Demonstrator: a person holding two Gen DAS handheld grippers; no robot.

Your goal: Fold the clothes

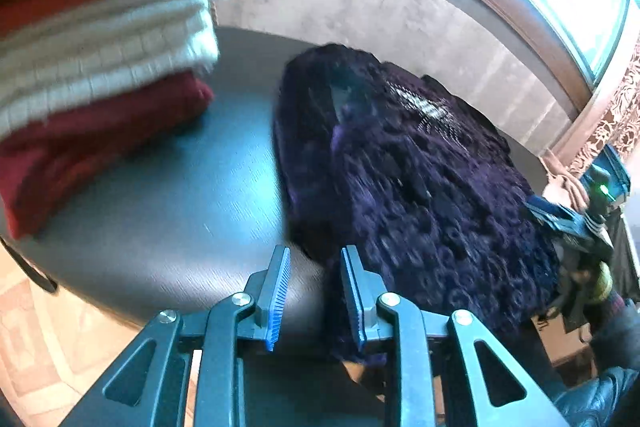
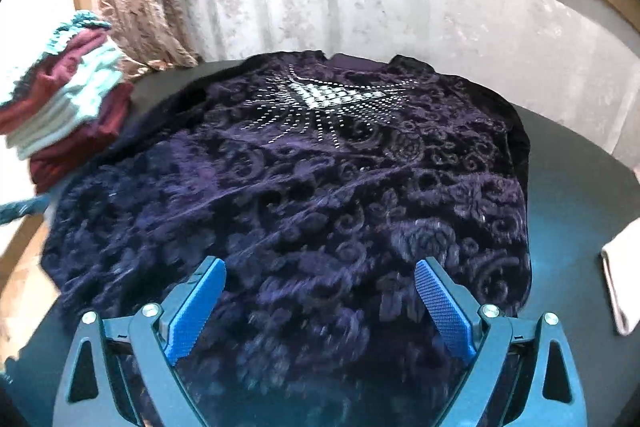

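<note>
Dark worktop (image 2: 568, 187) carries a folded stack (image 1: 92, 75) and my purple top (image 2: 304, 187), spread flat, unfolded. Left tongs (image 1: 316, 267) and right tongs (image 2: 320, 291) gape empty at its hem.

Dark round table (image 2: 568, 187) under me: purple velvet top (image 2: 304, 187) spread flat, folded stack of red and white knits (image 1: 100, 67) beside it.
</note>
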